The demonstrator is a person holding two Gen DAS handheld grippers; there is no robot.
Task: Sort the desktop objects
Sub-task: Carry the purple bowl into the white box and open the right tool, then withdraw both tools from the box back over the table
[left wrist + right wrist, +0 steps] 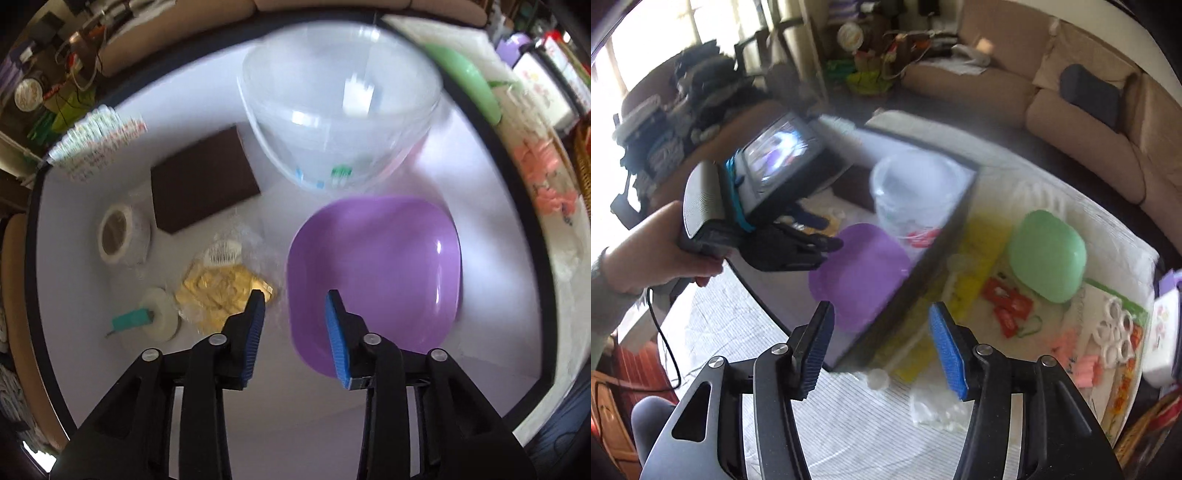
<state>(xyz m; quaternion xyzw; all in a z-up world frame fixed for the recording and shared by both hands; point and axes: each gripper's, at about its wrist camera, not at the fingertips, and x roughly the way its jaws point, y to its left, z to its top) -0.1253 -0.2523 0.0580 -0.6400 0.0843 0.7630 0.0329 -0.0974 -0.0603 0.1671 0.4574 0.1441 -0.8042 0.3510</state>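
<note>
Desktop objects are lying on the white board (92, 369) with the dark rim, on my table: a purple dish (376, 280), a clear plastic bowl (340, 110) just behind it, a brown box (203, 181), a roll of tape (123, 236), a gold packet in crinkled clear wrap (221, 284) and a small white roll with a teal tab (159, 314). I am holding my left hand-held gripper (295, 299) above the board with its jaws standing wide and nothing between them, one blue pad over the near rim of the purple dish, the other beside the gold packet. I am holding my right hand-held gripper (882, 314) wide too and empty, off the board's corner. A green dish (1047, 254) is sitting outside the board on the cloth, near red packets (1008, 306) and a yellow sheet (971, 251).
</note>
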